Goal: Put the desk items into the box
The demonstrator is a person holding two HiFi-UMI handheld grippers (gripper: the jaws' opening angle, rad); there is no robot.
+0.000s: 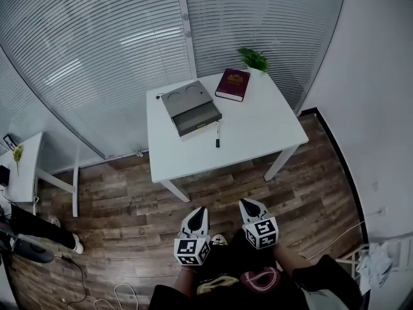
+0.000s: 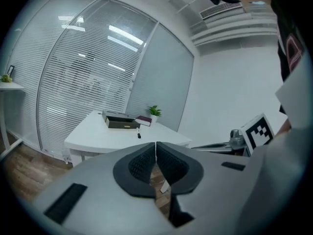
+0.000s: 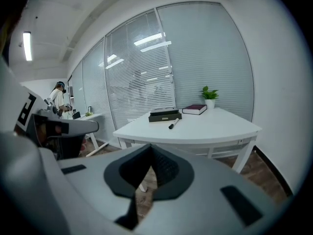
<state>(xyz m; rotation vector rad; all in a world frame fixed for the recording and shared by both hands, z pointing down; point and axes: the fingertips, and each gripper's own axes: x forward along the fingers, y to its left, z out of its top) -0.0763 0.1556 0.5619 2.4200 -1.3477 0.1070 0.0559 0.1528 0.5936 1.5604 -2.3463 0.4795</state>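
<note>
On the white table (image 1: 258, 134) lie a grey box (image 1: 190, 108) with its drawer part open, a maroon book (image 1: 233, 84) and a black pen (image 1: 218, 135). Both grippers hover over the wooden floor, short of the table's near edge. My left gripper (image 1: 199, 210) is shut with nothing in it, and so is my right gripper (image 1: 250, 203). The left gripper view has its jaws (image 2: 156, 144) meeting, with the box (image 2: 120, 120), pen (image 2: 139, 135) and book (image 2: 143, 120) far ahead. In the right gripper view the closed jaws (image 3: 150, 146) point toward the box (image 3: 165, 115), pen (image 3: 173, 124) and book (image 3: 195, 109).
A small potted plant (image 1: 253, 59) stands at the table's far corner by the glass wall with blinds. A second white side table (image 1: 26, 166) stands at the left, with a person (image 3: 57, 96) beyond it. Wood floor lies between me and the table.
</note>
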